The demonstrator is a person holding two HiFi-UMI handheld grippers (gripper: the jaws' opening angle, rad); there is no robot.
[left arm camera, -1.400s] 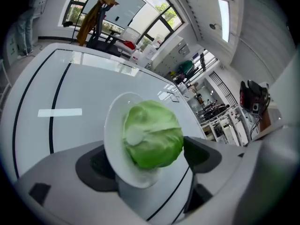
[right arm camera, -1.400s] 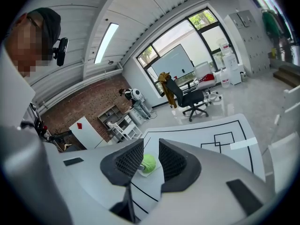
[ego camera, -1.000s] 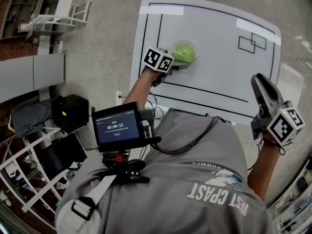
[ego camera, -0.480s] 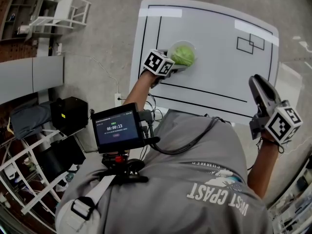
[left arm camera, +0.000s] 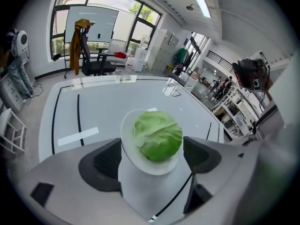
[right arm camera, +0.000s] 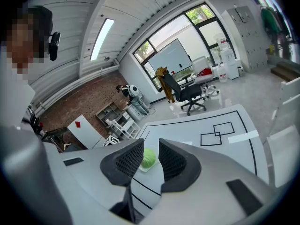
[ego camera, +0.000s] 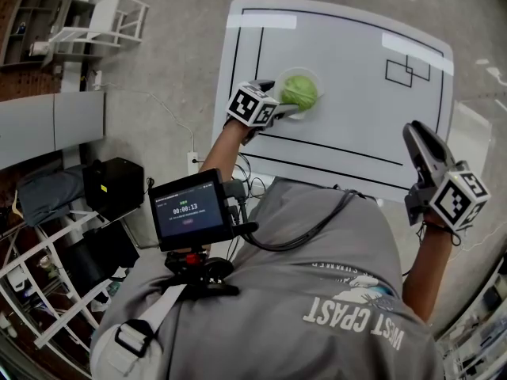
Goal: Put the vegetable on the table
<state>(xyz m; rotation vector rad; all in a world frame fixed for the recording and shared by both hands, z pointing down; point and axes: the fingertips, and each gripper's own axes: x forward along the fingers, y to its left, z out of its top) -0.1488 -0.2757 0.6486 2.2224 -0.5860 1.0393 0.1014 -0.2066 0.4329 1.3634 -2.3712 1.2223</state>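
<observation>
Grey printed T-shirt (ego camera: 333, 291), black cable (ego camera: 313, 226), chest screen (ego camera: 186, 210), marker cubes (ego camera: 251, 106)

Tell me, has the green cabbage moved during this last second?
No. The cabbage sits just as far above the long black line on the table as it did before.

The head view looks steeply down from above the person's shoulders; the white rectangular bench with black lines (ego camera: 356, 109) lies well off in the upper right of the frame. The left gripper (left arm camera: 152, 156) carries its camera low and close. It faces across the bench toward the windows, with the round, leafy green cabbage (left arm camera: 158, 135) large at frame centre. The right gripper (right arm camera: 151, 149) carries its camera farther back, near the bench's edge. There the cabbage shows small in the gap between the jaws. All three views share the cabbage and the bench top.
</observation>
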